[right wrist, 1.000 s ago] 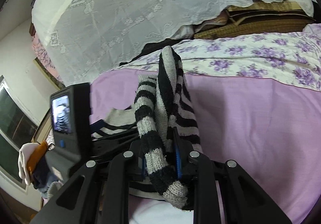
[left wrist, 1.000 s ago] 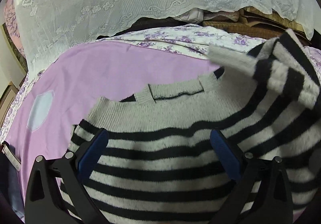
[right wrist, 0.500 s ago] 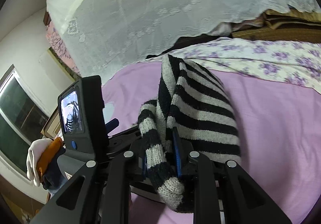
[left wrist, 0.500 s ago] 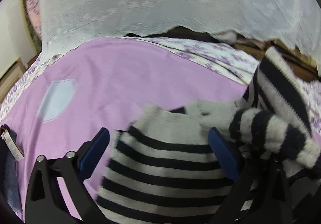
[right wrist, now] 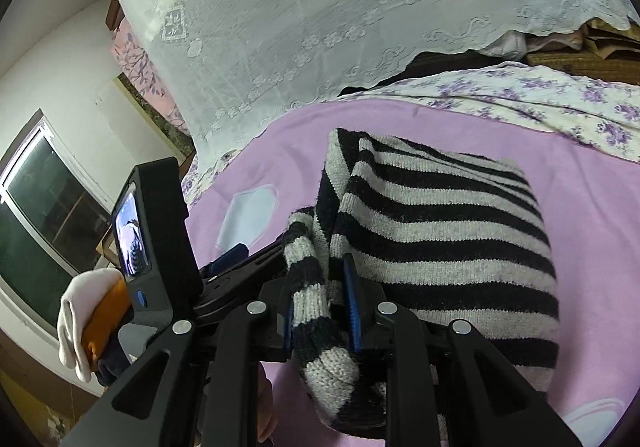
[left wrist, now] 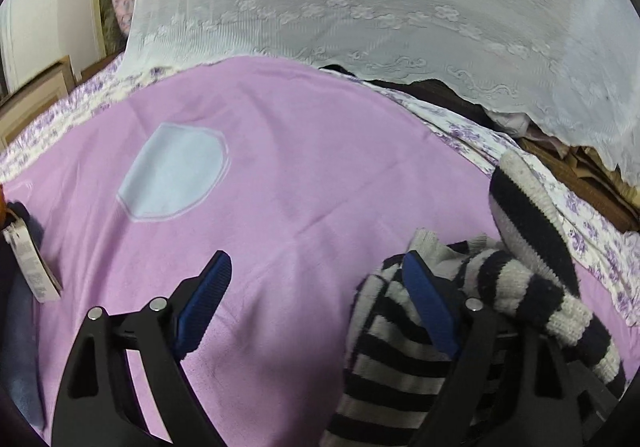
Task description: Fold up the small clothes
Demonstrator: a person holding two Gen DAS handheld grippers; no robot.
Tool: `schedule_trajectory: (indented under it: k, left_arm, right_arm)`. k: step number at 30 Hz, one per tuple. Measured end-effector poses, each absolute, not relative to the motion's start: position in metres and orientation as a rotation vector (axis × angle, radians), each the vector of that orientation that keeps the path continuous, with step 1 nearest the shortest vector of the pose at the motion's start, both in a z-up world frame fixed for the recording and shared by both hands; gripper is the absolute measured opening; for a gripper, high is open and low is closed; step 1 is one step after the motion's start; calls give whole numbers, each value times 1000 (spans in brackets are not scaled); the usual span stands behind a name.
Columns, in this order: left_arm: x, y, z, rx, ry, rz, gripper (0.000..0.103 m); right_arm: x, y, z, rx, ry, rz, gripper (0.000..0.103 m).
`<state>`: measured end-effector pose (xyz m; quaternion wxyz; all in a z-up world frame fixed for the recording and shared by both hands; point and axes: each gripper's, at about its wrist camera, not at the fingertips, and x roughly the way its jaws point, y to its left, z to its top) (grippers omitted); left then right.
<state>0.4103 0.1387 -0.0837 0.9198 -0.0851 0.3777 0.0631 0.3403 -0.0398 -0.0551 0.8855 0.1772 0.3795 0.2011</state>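
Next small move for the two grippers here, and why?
Probably lay the sleeve down across the striped sweater and release. The right gripper is clamped on the sleeve, already carried over the body. The left gripper, jaws just closing, holds nothing over the purple blanket.

Left handheld gripper (left wrist: 318, 297) is showing two matte black plastic arms with triangular cut-outs, round silver screw heads at the joints, and ribbed blue rubber pads (left wrist: 208, 297) lining the fingertips. Right handheld gripper (right wrist: 320, 307) is showing the same black frame, silver screws and blue pads. Seen from the right wrist, the left unit is carrying a black boxy camera body (right wrist: 156, 231) with a small lit screen and a round blue button, plus an orange grip (right wrist: 106, 321).
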Motion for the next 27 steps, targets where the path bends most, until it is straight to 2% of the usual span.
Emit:
schedule_trajectory:
  k: [4,9,14,22,27]
  left_arm:
    - [420,142,-105,-188,823,80,87]
    - [430,128,-127,-58,883,84,88]
    - [442,108,-121,80,829,193,93]
    - [464,152,-100,-124,769,232,92]
    - [479,170,-124,-143,839,246,92]
  right_arm:
    - [345,-42,-66,390,816,412,21]
    - [349,-52,-63,435,812,414,20]
    - [348,-54,-63,442,819,435,20]
    - [354,-37,-67,456,840,470,20]
    - [362,-12,-89,417,875,451,20]
